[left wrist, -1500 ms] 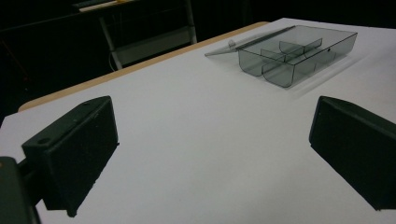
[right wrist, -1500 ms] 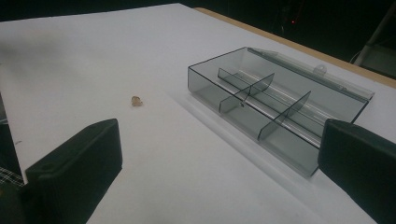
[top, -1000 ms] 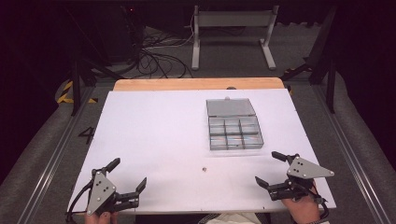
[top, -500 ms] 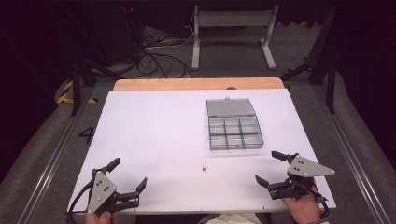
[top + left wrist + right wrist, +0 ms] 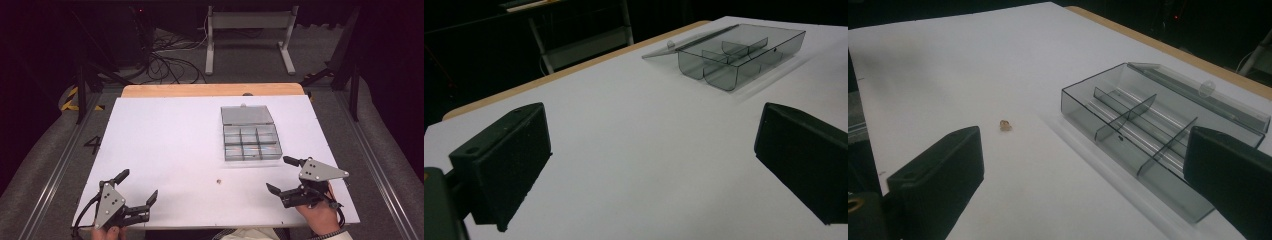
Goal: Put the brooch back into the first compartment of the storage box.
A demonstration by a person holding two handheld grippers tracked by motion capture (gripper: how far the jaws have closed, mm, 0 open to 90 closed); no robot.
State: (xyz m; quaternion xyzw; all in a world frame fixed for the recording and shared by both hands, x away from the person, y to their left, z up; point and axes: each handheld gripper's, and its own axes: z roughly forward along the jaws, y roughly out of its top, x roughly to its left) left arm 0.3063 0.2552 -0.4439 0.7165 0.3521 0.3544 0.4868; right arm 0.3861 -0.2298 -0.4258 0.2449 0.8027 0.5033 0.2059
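- Your left gripper (image 5: 137, 192) sits at the near left corner of the white table (image 5: 165, 145). Its jaws are spread wide and hold nothing.
- Your right gripper (image 5: 283, 175) rests near the near right edge, its jaws also spread apart and empty, with your right hand (image 5: 316, 216) behind it.
- The clear grey plastic box (image 5: 251, 142) lies on the right half of the table, just beyond your right gripper. Its lid (image 5: 246, 114) is folded open and lies flat on the far side.
- The box is split by dividers into compartments; from the right gripper view they look empty (image 5: 1143, 135).
- A small tan object (image 5: 218, 180) lies alone on the table between your two grippers, nearer the right one and a little in front of the box. It is too small to identify.
- In the left gripper view, the box (image 5: 739, 50) stands far off, well apart from the jaws.
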